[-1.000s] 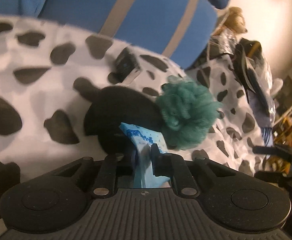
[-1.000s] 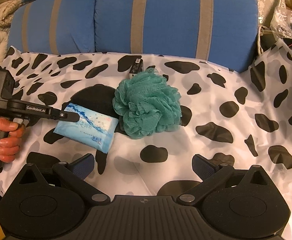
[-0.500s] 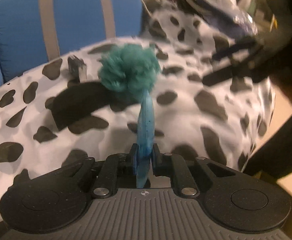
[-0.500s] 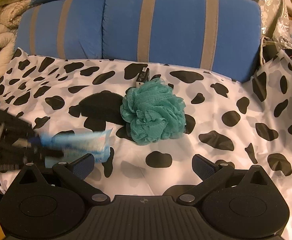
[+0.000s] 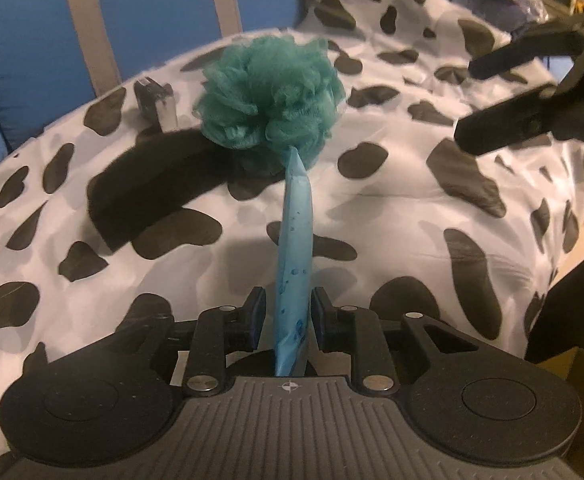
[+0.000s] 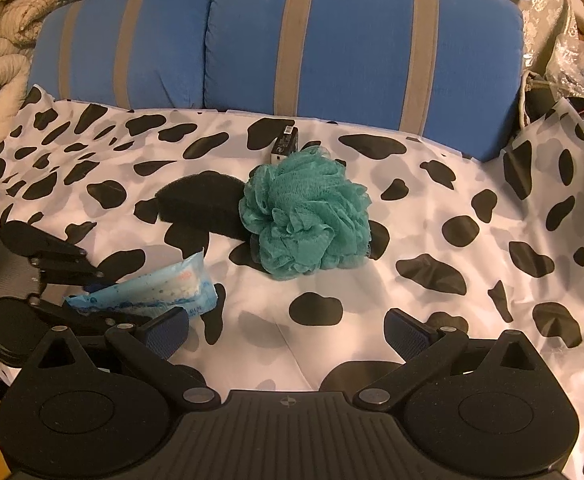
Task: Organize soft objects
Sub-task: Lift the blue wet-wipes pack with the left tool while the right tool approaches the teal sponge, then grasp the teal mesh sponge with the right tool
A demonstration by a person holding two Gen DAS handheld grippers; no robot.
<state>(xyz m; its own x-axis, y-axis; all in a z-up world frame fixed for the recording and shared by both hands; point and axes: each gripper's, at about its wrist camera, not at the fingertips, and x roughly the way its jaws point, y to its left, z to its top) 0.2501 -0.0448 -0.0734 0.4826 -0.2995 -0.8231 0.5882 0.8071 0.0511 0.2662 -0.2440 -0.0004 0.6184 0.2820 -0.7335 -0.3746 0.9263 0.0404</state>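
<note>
A cow-print sheet (image 6: 371, 312) covers the seat of a blue sofa, whose back cushions (image 6: 363, 52) carry grey stripes. A small black-and-white box (image 6: 285, 145) lies on the sheet near the cushions. Quilted beige and green bedding (image 6: 0, 32) is piled at the left.

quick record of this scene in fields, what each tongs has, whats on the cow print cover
left tongs: shut on blue packet, lifted off the cover
right tongs: open, holding nothing
teal bath pouf: on the cow print cover, mid sofa
black sponge: flat on the cover, touching the pouf's left side
small dark box: just behind the pouf
blue striped cushions: behind the cover
</note>
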